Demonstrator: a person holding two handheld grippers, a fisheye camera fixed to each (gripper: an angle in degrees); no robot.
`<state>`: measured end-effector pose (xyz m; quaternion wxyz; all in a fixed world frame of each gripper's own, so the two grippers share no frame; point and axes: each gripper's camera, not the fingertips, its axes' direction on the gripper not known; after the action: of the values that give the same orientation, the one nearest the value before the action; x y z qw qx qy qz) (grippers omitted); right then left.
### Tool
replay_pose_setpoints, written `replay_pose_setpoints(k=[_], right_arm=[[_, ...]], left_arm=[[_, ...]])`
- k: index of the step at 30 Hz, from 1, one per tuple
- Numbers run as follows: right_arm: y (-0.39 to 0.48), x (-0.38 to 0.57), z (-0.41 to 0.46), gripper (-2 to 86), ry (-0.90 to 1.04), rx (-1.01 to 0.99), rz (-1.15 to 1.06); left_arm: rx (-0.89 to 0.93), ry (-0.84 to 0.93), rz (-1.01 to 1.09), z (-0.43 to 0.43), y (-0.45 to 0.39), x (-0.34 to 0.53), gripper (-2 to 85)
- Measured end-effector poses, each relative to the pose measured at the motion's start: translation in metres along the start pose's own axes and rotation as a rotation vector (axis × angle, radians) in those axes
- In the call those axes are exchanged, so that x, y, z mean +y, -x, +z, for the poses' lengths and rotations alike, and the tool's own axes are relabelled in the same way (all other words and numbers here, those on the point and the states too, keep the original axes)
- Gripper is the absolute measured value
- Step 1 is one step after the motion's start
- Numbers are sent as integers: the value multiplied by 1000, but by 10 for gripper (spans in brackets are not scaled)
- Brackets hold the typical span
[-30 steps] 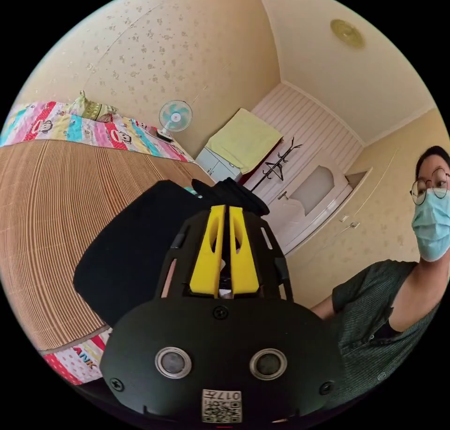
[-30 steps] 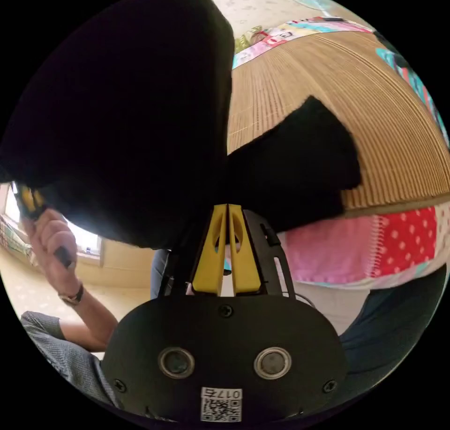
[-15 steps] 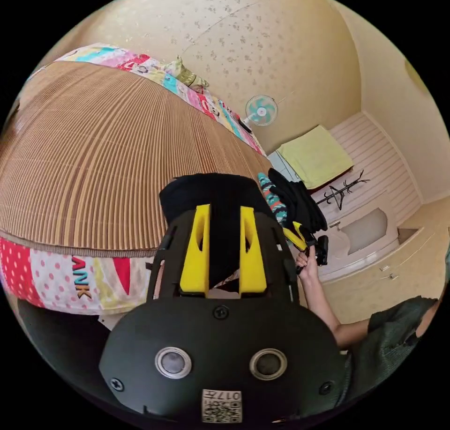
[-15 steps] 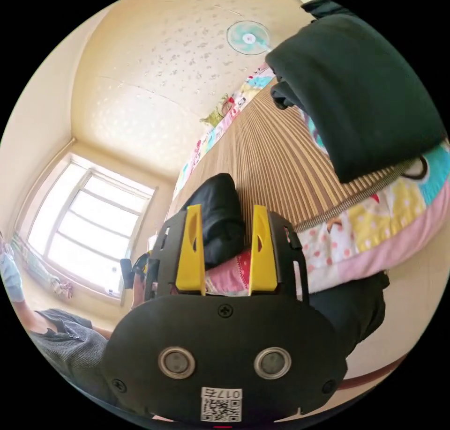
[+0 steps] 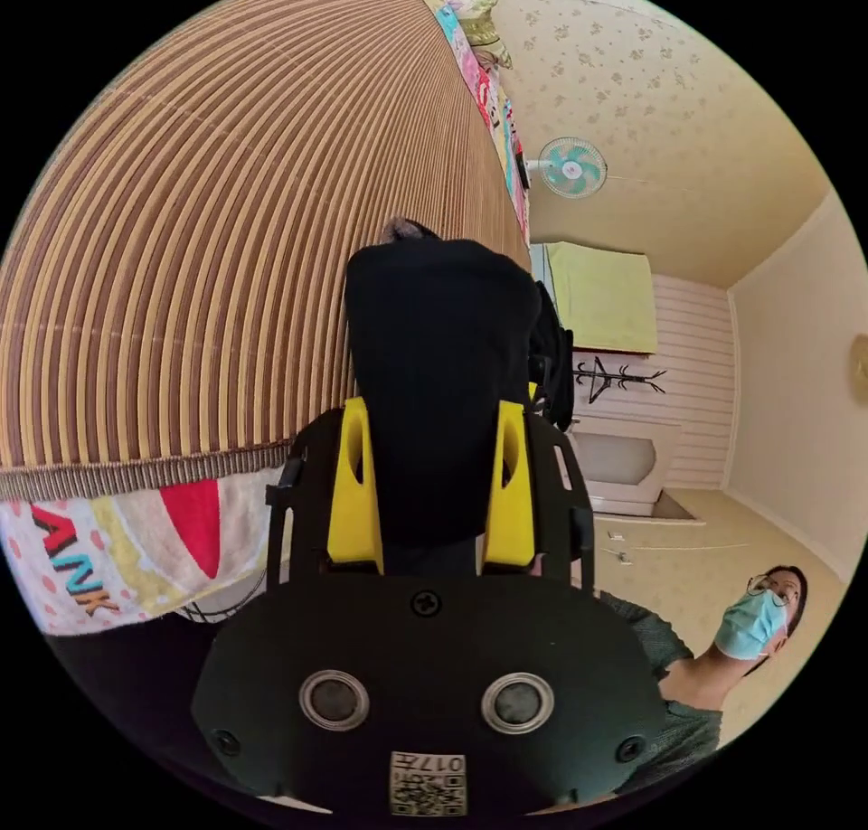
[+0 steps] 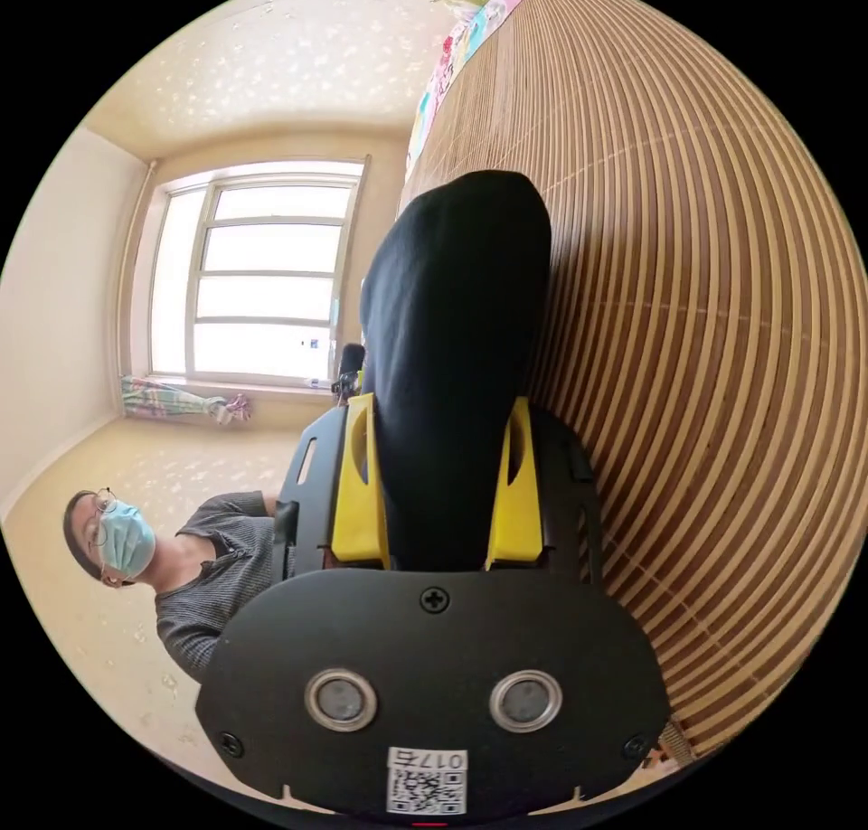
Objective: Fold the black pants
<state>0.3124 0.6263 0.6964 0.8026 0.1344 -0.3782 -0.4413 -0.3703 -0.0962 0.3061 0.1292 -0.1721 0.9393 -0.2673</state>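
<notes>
Folded black pants (image 5: 438, 387) lying on the bamboo mat (image 5: 199, 233), both grippers straddling the bundle.
Left gripper (image 5: 432, 482): yellow jaws spread wide, pants between them; can't tell if they press the cloth. Right gripper (image 6: 438, 486): same, jaws apart around the pants (image 6: 457, 342). Person (image 6: 194, 563) nearby.
</notes>
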Motion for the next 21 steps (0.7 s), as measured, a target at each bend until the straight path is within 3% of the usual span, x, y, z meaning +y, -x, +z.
replay_pose_setpoints(k=[5,10,16,21], right_arm=[[19,62,0,140,24,-167,-40],[70,147,-47,117,-243,-260,-189],[145,243,-183,120,-582,-241,-333],[201,327,-300,124,-950,-124,-421]], left_arm=[[131,204,67,-11,7,-33,144],[49,375,258,5,-68,-65,136],[92,606,490,114,-234,-127,134],[92,810,751,263,-446,-172,137]])
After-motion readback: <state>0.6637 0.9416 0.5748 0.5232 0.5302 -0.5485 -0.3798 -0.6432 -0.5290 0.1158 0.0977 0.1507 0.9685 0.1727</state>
